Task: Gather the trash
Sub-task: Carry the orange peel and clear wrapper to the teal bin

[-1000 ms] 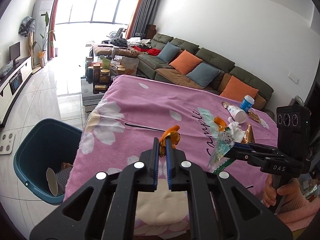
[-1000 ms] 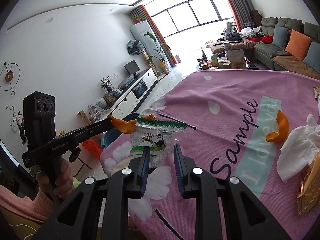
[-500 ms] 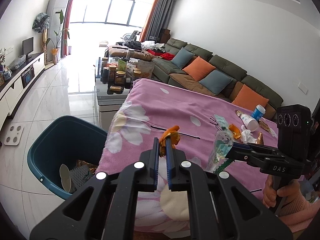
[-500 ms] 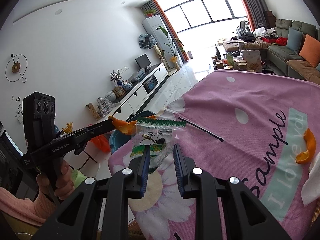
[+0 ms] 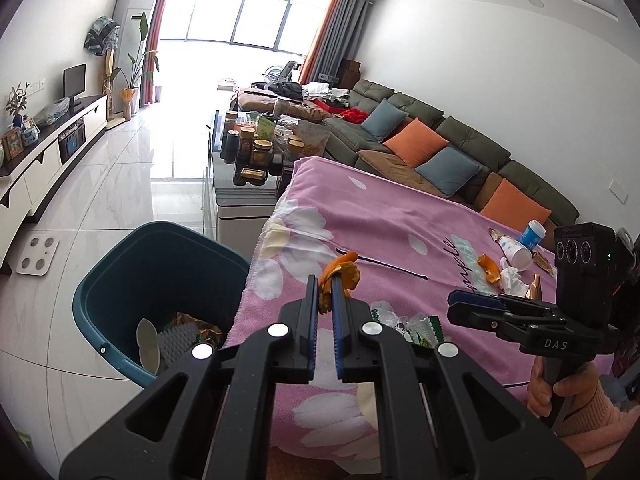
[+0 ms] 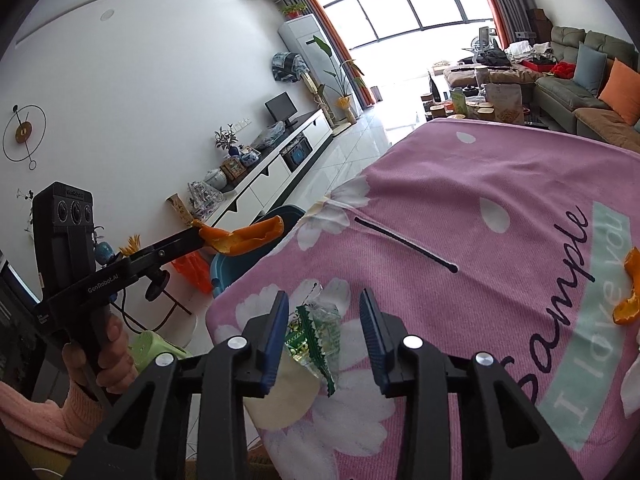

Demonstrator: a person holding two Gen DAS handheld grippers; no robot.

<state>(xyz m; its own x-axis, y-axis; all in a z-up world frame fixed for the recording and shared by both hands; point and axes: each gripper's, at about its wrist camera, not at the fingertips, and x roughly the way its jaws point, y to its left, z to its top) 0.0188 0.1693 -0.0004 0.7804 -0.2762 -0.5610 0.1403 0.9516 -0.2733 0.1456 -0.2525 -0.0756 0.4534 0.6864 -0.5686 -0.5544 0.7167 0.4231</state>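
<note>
My left gripper (image 5: 325, 294) is shut on an orange peel (image 5: 343, 273), held over the pink blanket's (image 5: 400, 220) left edge beside the teal trash bin (image 5: 120, 280). The peel also shows in the right wrist view (image 6: 244, 238). My right gripper (image 6: 324, 314) is open. A clear plastic wrapper with green zigzag edges (image 6: 316, 332) lies on the blanket between its fingers, loose; it also shows in the left wrist view (image 5: 404, 322). Another orange peel (image 6: 628, 292), a crumpled tissue (image 5: 512, 280), a paper cup (image 5: 516, 252) and foil wrappers lie farther right.
The bin holds a paper cup and wrappers (image 5: 176, 336). A black stick (image 6: 404, 244) lies on the blanket. A glass coffee table with jars (image 5: 248, 152) stands beyond the blanket, a sofa (image 5: 440, 152) to the right, and a TV cabinet (image 5: 40, 160) to the left.
My right gripper opened and let go of the clear wrapper, which dropped onto the blanket. Both grippers moved left toward the bin, and the left one kept hold of the peel.
</note>
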